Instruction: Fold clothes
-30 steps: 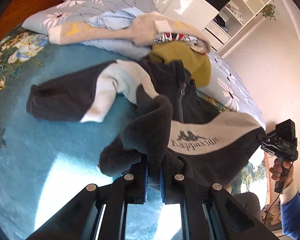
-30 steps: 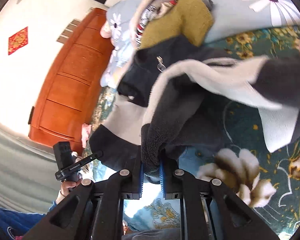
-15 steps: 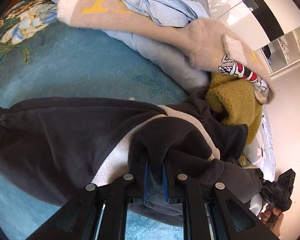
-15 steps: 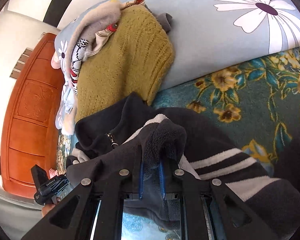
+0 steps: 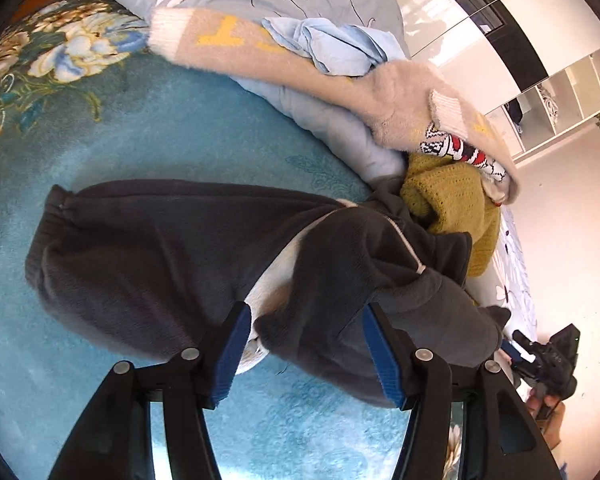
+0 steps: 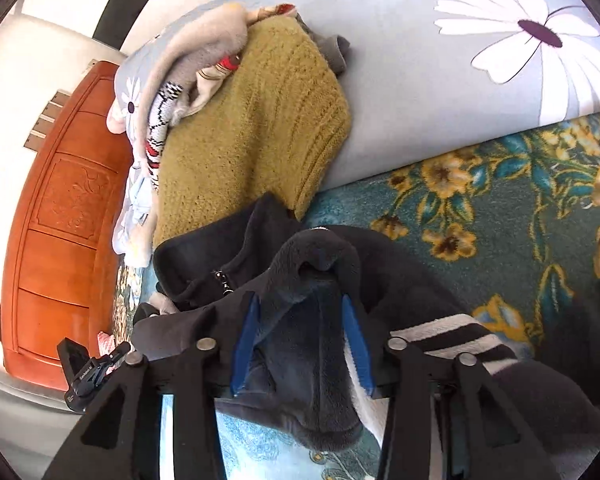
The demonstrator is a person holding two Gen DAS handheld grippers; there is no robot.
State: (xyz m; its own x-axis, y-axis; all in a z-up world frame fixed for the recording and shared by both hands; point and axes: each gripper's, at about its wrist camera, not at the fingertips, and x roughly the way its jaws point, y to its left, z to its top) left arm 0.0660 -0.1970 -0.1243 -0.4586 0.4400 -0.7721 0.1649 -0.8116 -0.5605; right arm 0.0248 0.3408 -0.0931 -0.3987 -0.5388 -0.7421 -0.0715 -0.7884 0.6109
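Left tongs (image 5: pixel 306 344) spread apart around dark fleece jacket (image 5: pixel 172 248) on bed (image 5: pixel 188 120); right tongs (image 6: pixel 300 338) likewise apart, fleece fold between.

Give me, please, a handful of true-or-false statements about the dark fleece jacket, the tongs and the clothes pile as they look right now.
1. Both tongs are open around fleece. True: the left tongs and right tongs stand spread, with the dark fleece jacket between them.
2. The jacket hangs in the air. False: it lies on the teal blanket.
3. A mustard knit sweater lies beside the jacket's collar. True.
4. The sweater is red. False: it is mustard yellow.
5. The jacket's zipper pull is visible. True.
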